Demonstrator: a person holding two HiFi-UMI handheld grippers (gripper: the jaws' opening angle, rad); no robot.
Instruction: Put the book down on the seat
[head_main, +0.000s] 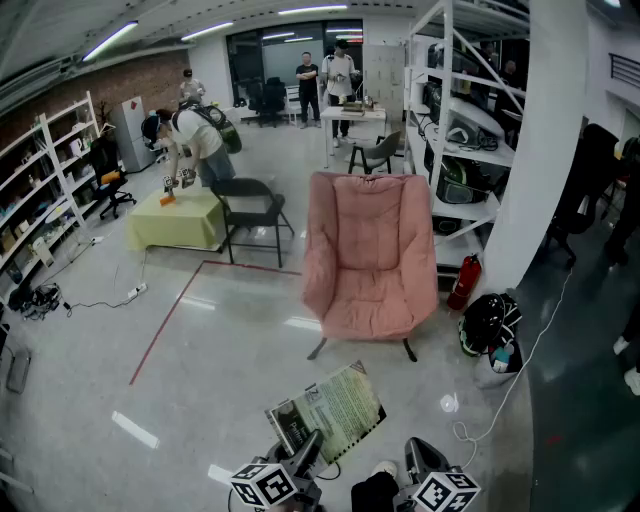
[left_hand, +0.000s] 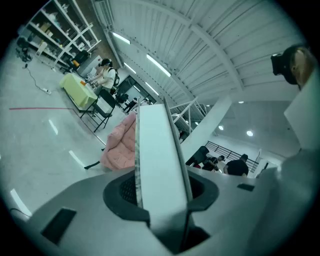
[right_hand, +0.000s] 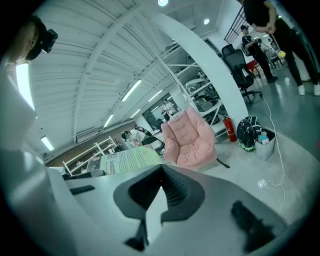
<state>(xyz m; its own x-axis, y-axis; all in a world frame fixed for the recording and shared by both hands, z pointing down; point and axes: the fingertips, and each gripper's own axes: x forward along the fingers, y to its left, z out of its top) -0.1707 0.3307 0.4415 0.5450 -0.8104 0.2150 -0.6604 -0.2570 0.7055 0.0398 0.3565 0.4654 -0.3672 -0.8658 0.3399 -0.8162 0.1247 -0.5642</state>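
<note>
Left gripper (head_main: 306, 448) pinches the book (head_main: 335, 408) edge-on (right gripper (head_main: 421, 456) pressed together, empty).

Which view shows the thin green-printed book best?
Head view: the thin green-printed book shows nearly whole, face up. Left gripper view shows only its white edge, clamped between the jaws; right gripper view catches a foreshortened printed page.

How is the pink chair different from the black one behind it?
The pink chair is wide, thickly padded and high-backed; the black chair is a slim, bare frame. The pink chair stands alone on open floor, the black chair beside a yellow-green table. Both seats are empty.
</note>
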